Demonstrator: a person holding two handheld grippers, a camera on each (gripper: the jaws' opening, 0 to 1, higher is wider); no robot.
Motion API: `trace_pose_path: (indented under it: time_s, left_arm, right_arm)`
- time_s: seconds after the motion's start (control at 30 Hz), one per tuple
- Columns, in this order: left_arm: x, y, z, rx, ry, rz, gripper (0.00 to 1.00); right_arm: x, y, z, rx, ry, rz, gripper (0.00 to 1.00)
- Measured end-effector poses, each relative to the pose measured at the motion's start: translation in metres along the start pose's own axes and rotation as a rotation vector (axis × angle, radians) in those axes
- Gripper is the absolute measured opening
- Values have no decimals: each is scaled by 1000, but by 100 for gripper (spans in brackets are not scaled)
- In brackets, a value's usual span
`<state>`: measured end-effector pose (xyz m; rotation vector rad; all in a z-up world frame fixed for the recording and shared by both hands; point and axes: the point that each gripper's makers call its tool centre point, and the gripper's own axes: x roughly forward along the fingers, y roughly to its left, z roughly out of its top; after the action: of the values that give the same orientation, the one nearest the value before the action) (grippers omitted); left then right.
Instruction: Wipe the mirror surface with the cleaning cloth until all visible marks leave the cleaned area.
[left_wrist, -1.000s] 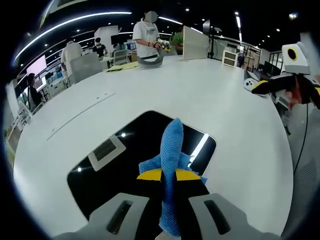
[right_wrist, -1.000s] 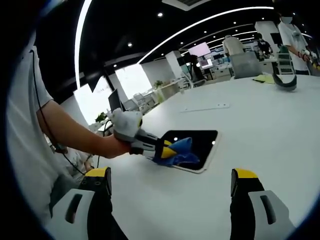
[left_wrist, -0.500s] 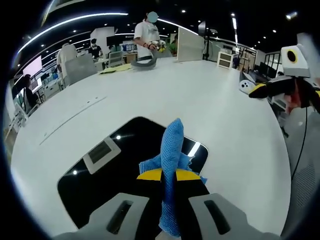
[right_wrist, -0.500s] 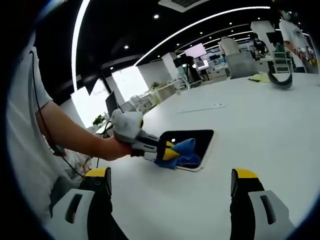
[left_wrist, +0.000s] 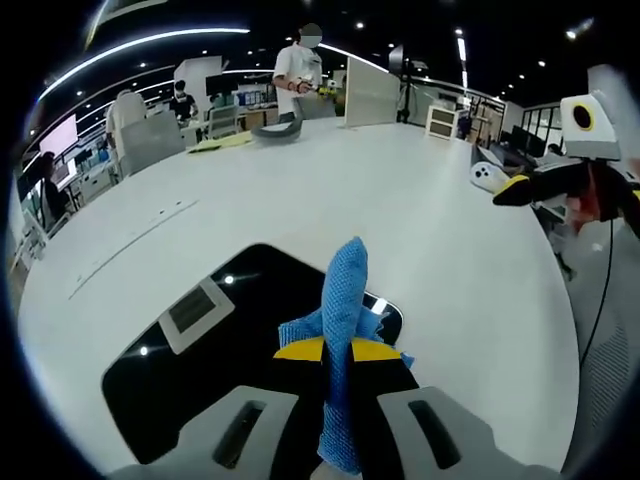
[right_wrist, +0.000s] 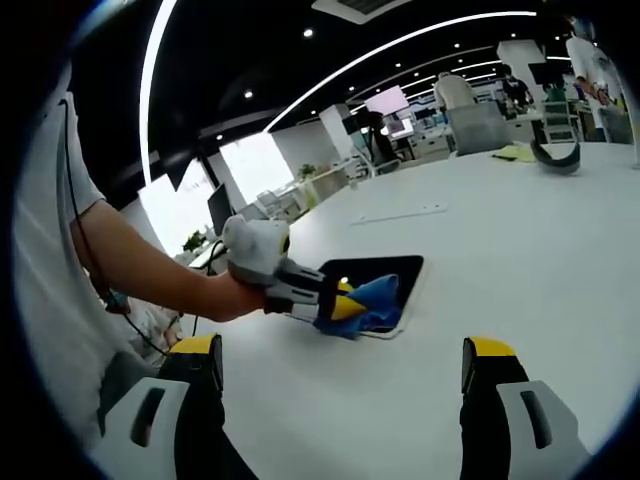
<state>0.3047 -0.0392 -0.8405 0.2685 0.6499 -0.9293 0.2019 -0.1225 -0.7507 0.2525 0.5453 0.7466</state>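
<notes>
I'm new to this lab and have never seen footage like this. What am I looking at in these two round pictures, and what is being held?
There is no robot arm here. A person holds a two-jaw tool in each hand, and a fisheye camera rides on each tool, looking forward along its jaws.

The left gripper view looks out from the left gripper. Its yellow-tipped jaws are shut on a blue cleaning cloth, pressed against a dark rectangular mirror that lies flat on a large white table. The mirror reflects ceiling lights.

The right gripper view looks out from the right gripper, whose jaws stand wide apart and hold nothing, above the table. From there you see the person's hand working the left gripper over the mirror.

Other people stand in the office behind.
</notes>
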Motion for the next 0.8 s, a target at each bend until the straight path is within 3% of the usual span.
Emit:
trace_pose_path:
  time_s: [0.8]
  left_arm:
    - [11, -15, 7, 16, -2, -34, 5]
  right_arm:
    - [-7, -6, 1, -2, 0, -11, 99]
